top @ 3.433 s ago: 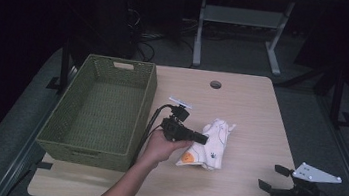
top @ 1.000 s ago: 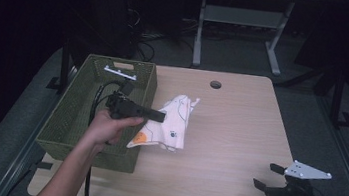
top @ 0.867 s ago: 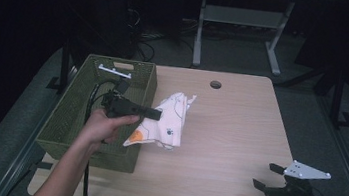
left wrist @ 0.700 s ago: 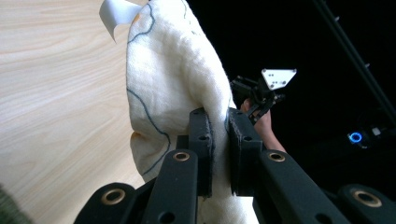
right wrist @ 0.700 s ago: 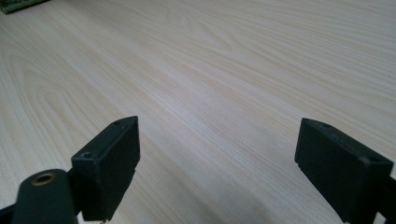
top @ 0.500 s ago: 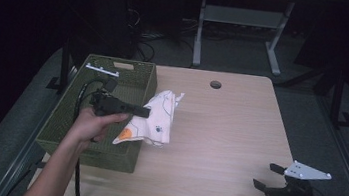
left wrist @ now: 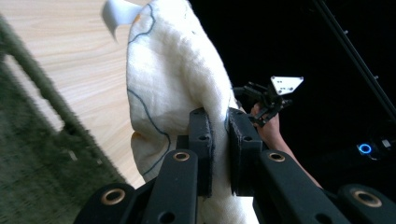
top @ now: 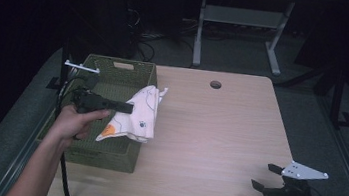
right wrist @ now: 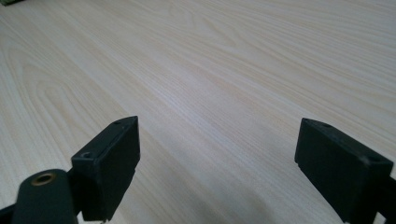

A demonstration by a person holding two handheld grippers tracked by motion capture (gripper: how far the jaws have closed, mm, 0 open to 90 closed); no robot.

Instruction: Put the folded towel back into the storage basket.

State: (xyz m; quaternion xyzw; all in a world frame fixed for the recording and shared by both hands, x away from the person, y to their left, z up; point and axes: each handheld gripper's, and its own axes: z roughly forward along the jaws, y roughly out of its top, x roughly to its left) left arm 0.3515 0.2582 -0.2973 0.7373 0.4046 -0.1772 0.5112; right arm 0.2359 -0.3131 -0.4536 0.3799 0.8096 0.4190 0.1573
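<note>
A dark room surrounds a pale wooden table [top: 218,133], with a green basket [top: 115,70] at its 9 o'clock edge. The high view shows the left gripper [top: 128,107] holding a white cloth [top: 137,118] that hangs over the basket's right rim, at 3 o'clock of the basket. The left gripper view adds the grip itself: both pads pinch a fold of the cloth [left wrist: 173,93], jaws pressed nearly together, and blue stitched lines run across the fabric. The right gripper [top: 266,177] rests near the table's 5 o'clock corner; the right gripper view shows its jaws spread wide over bare wood, holding nothing.
</note>
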